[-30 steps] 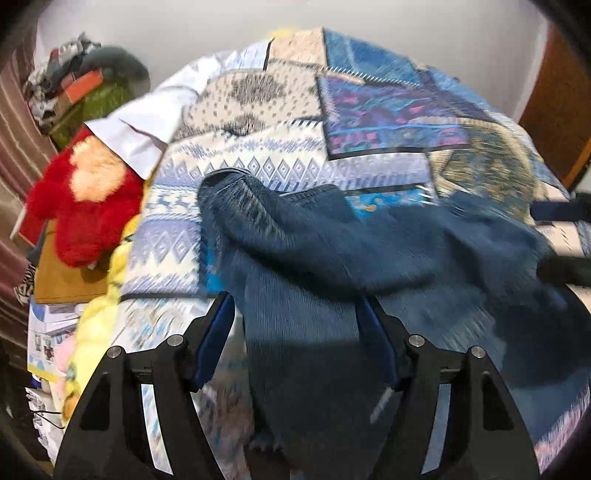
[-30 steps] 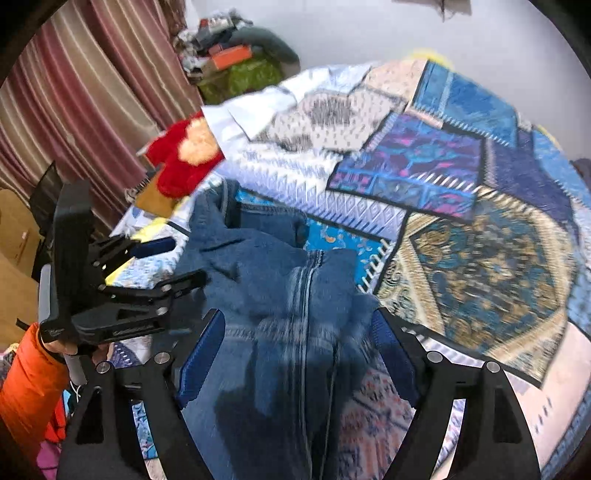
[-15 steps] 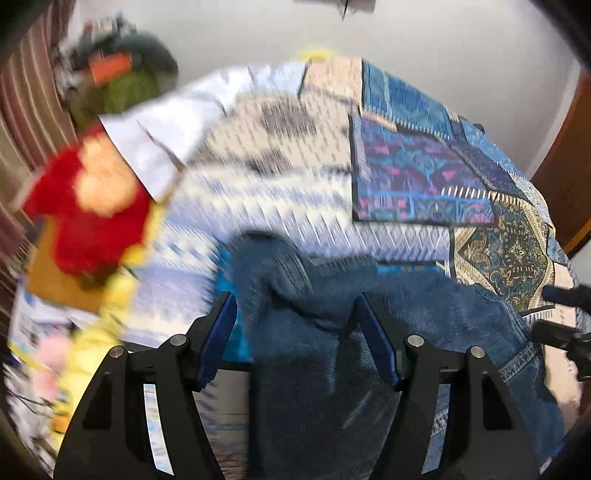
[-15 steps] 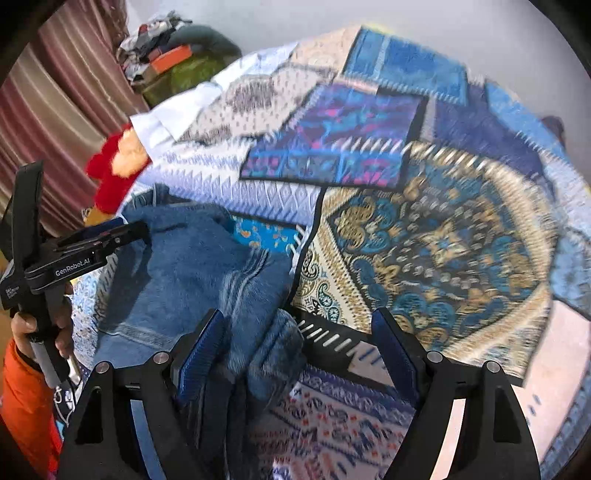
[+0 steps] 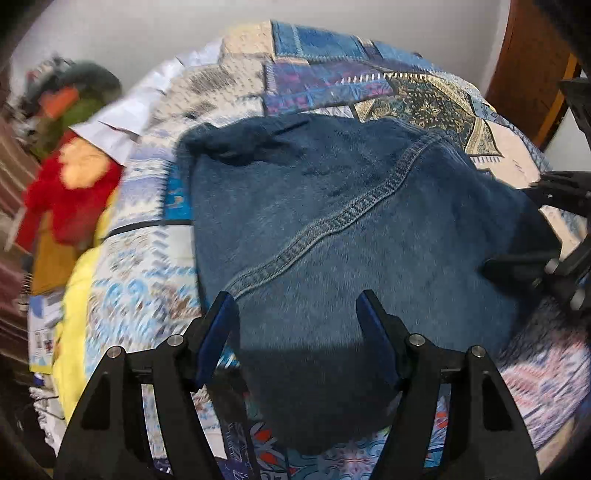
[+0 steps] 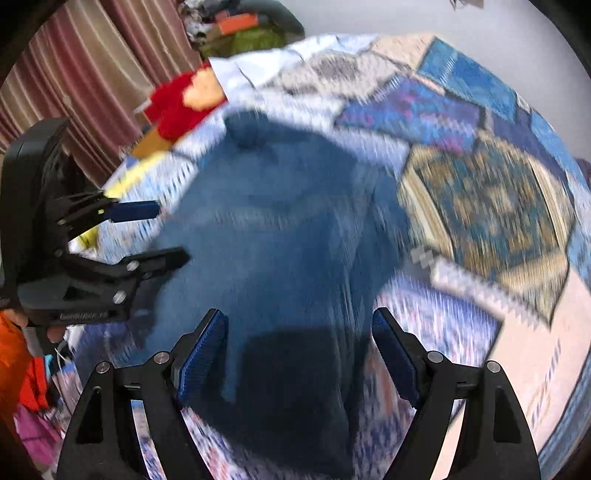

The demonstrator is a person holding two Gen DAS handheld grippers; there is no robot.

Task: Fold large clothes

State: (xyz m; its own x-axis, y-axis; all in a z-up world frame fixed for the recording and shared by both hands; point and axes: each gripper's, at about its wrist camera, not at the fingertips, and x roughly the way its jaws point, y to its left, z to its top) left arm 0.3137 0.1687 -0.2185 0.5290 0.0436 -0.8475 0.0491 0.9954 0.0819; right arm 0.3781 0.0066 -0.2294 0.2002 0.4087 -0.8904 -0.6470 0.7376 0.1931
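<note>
— What sits around the bed, starting at the left?

— Striped maroon curtains (image 6: 85, 85) at the far left, then a heap of clothes (image 6: 240, 29) by the wall, a red plush toy (image 5: 66, 192) at the bed's left edge, a white sheet (image 5: 125, 118) beside it, and a patchwork bedspread (image 5: 424, 96) covering the rest.

— And the garment?

— The blue jeans (image 5: 351, 229) lie spread across the near middle of the bedspread, a stitched seam running diagonally.

— The tools?

— The left gripper (image 5: 297, 325) is released, fingers wide over the denim. The right gripper (image 6: 299, 350) is released too (its view is badly blurred), hovering above the near right part.

— Any writing?

— White lettering on the left tool's body, too smeared to read.
</note>
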